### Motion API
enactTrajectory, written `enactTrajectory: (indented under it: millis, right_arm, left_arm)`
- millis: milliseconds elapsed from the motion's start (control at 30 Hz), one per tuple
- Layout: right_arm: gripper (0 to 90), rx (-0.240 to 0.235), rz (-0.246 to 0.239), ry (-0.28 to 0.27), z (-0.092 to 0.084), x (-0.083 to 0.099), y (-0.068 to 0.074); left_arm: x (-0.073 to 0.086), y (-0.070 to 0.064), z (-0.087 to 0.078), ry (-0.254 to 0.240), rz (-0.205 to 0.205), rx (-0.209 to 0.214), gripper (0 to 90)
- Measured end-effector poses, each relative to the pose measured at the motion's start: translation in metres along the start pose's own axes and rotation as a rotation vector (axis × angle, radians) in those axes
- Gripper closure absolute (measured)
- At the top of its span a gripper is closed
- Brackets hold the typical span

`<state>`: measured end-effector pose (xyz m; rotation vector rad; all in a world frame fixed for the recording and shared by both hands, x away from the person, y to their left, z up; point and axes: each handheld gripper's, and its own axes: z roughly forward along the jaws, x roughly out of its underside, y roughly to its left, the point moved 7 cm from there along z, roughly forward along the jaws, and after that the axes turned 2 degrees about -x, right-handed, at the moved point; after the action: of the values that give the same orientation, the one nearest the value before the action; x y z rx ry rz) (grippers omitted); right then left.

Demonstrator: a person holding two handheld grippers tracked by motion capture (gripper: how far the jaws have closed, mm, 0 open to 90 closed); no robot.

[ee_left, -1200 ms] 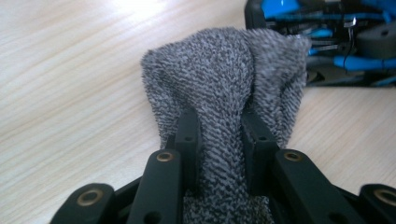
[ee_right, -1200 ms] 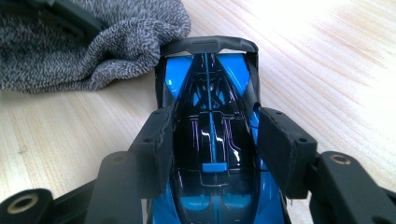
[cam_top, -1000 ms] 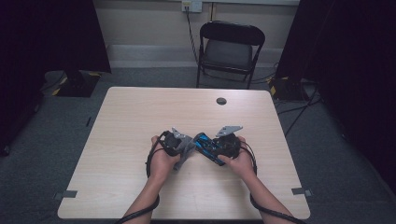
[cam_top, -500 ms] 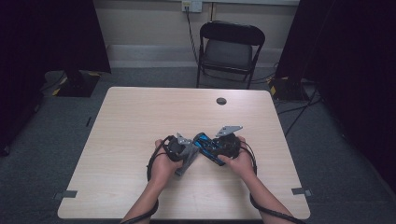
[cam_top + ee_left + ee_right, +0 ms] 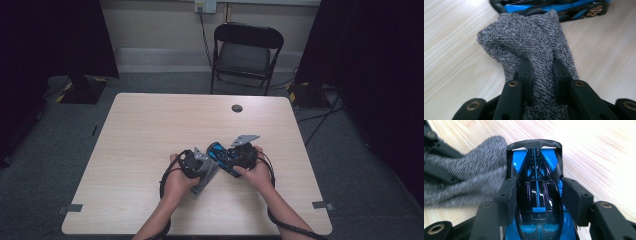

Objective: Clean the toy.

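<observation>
A blue and black toy car lies on the wooden table, and my right gripper is shut on its sides, pads against the body. In the high view the car sits at mid-table, near the front. My left gripper is shut on a bunched grey knitted cloth. The cloth's far end rests against the car. The right gripper view has the cloth touching the car's left flank. Seen from above, the two grippers, left and right, are close together.
A small dark round object lies near the table's far edge. A black folding chair stands behind the table. Cables trail from both grippers along the forearms. Dark curtains flank the room.
My left gripper has slid a little to the right and toward the person, with the cloth against the car. The right gripper and the car have stayed put.
</observation>
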<state>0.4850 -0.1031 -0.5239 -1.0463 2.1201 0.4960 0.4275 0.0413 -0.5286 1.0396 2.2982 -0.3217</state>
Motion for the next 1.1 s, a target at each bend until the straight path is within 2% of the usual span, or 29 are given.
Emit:
enactTrajectory:
  millis: [500,1100]
  right_arm:
    - [46.4,0.001,0.002,0.0,0.0,0.0,0.0]
    - [46.4,0.001,0.008,0.001,0.0,0.0,0.0]
  left_arm:
    - [-0.011,-0.04,0.006,-0.006,0.064,0.08,72.9]
    - [-0.015,-0.055,0.008,-0.024,0.074,0.121,73.0]
